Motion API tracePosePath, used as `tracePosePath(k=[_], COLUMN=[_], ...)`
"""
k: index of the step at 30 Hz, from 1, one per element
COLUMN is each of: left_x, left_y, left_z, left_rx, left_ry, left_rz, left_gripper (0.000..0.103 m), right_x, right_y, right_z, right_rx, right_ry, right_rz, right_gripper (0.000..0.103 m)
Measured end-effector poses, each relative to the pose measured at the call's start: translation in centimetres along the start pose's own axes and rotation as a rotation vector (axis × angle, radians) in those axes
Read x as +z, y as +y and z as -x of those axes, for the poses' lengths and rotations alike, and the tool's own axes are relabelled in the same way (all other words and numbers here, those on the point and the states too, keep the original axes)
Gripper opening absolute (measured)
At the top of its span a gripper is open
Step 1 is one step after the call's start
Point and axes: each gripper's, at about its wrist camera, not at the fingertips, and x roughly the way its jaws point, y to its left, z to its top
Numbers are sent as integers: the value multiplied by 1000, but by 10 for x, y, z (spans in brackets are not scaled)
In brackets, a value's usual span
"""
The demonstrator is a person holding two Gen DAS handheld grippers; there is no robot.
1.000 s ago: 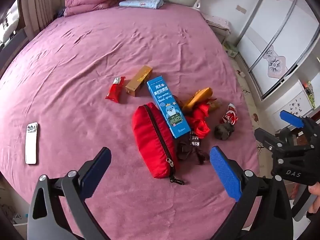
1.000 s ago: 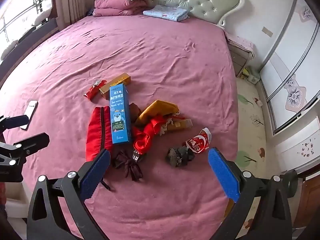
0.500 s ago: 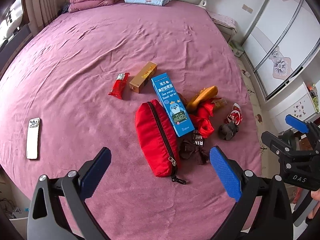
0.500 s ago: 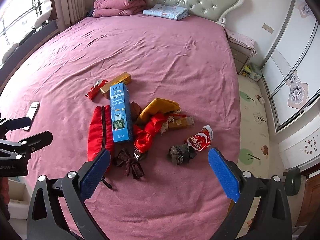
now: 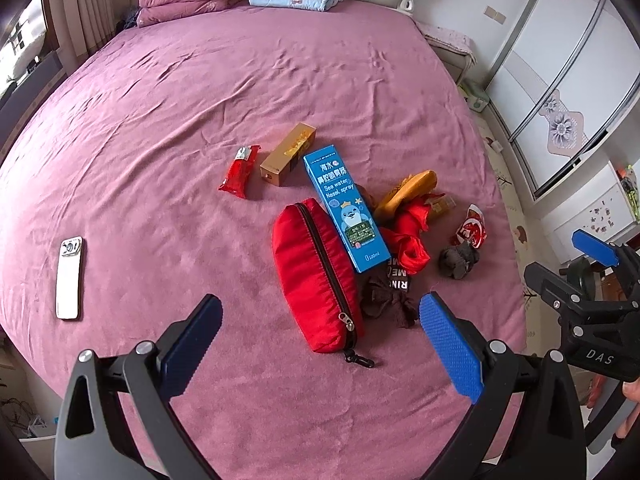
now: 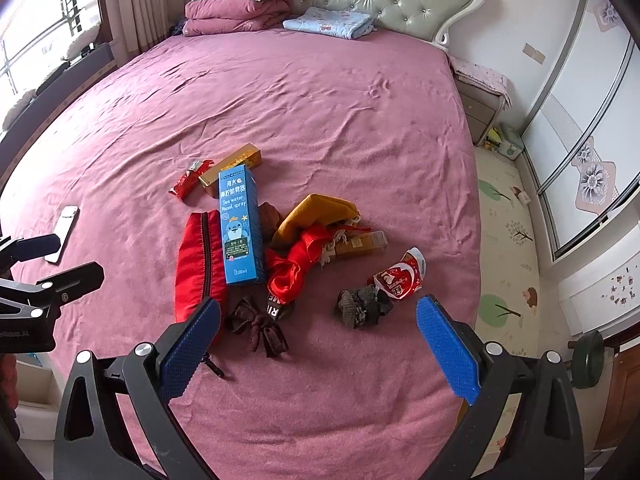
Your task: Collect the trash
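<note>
Clutter lies on a pink bed: a blue nasal-spray box (image 5: 346,207) (image 6: 240,224), a gold box (image 5: 288,154) (image 6: 231,166), a red snack wrapper (image 5: 238,172) (image 6: 188,179), a crumpled red-and-white wrapper (image 5: 471,229) (image 6: 399,276) and a small clear box (image 6: 360,242). My left gripper (image 5: 320,344) hovers open above the near end of a red zip pouch (image 5: 316,276) (image 6: 198,260). My right gripper (image 6: 318,350) hangs open above the bed's near edge, holding nothing. Each gripper shows at the side of the other's view.
A red cloth (image 6: 296,268), a mustard cloth (image 6: 316,216), dark socks (image 6: 362,306) and a brown bow (image 6: 258,326) mix with the litter. A white phone (image 5: 69,276) lies at the left. Folded quilts (image 6: 236,12) sit by the headboard; wardrobe doors (image 6: 580,128) stand on the right.
Both grippers have drawn back and tilted a little, so the clutter sits slightly farther away in each view. Nothing on the bed has moved. Both stay open.
</note>
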Motion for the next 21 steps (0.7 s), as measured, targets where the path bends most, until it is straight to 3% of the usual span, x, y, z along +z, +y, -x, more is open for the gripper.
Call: tracePosePath(k=[21], left_x=[-3], left_y=[-3], left_z=[-13], left_rx=[-14], left_ry=[33], left_rz=[12], left_gripper=[99], right_x=[-5], right_y=[1], right_z=[-4], right_rx=[9], right_ry=[9], right_rz=[-4], right_gripper=[94])
